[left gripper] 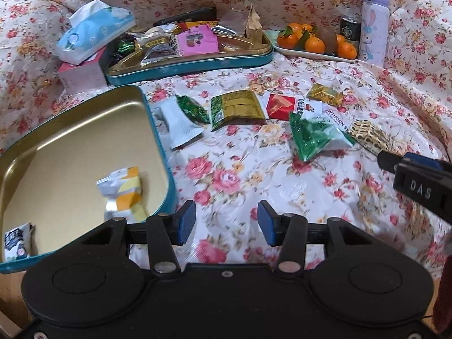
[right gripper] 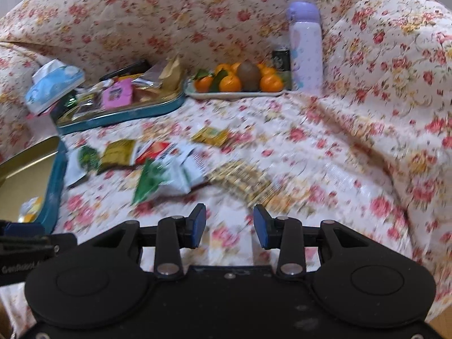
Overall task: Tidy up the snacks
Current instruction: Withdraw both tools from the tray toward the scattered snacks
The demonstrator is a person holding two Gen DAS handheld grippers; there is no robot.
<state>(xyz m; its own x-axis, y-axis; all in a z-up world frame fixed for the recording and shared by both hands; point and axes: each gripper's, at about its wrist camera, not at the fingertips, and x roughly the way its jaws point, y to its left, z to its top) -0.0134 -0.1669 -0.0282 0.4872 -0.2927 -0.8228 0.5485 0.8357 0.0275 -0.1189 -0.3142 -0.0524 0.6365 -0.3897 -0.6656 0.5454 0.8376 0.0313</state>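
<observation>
Blue pads of both grippers are seen parted and empty above the floral cloth (left gripper: 240, 175).
Nearest the left gripper (left gripper: 226, 223), two packets lie in the teal tin (left gripper: 158, 130); only its corner is shown to the right gripper (right gripper: 229, 226). Beyond, loose snacks (left gripper: 310, 135) are scattered, one lettered "HAWTHORN". Farthest stand a filled tin (left gripper: 197, 65), tangerines (left gripper: 316, 42), a Starbucks can (left gripper: 350, 29) and a bottle (left gripper: 374, 22).

Tin (left gripper: 158, 130): teal painted metal outside, smooth glossy gold inside. Snack packets (left gripper: 237, 108): shiny crinkled foil and plastic. Cover (left gripper: 254, 175): quilted floral cloth, matt. Bottle (left gripper: 374, 22): smooth, slightly glossy.
</observation>
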